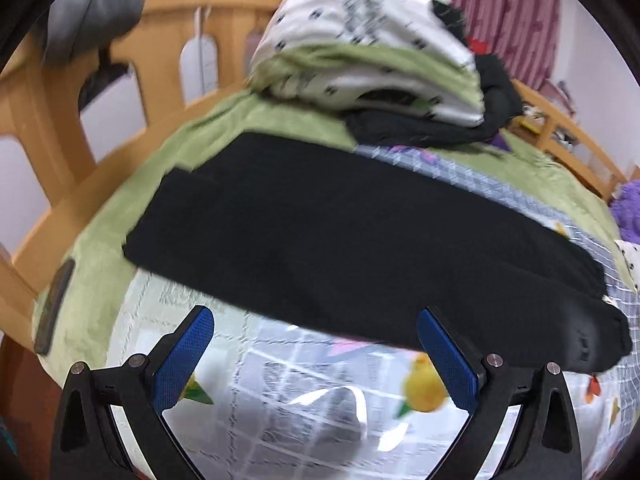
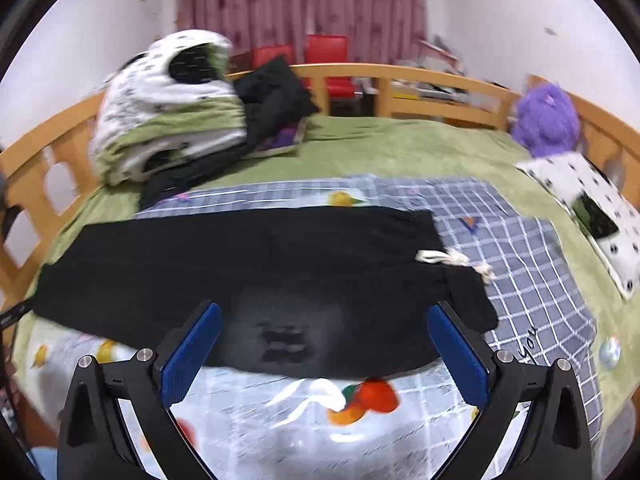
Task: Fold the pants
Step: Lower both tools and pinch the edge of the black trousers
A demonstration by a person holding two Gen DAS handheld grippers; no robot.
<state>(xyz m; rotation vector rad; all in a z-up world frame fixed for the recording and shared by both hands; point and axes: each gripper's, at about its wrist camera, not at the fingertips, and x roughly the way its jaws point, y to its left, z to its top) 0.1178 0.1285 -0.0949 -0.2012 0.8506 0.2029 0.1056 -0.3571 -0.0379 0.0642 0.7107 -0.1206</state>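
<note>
One pair of black pants (image 2: pixel 256 268) lies flat mid-bed on a checked sheet (image 2: pixel 520 264), long axis 9-to-3, waist drawstring (image 2: pixel 452 259) at 3. One bundled quilt (image 2: pixel 168 108) at 10, one purple plush (image 2: pixel 546 120) at 2. Left gripper (image 1: pixel 316 328) and right gripper (image 2: pixel 324 322) both spread wide, holding nothing.

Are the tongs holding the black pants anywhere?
No. Both the left tongs and right tongs are open and empty, apart from the black pants.
</note>
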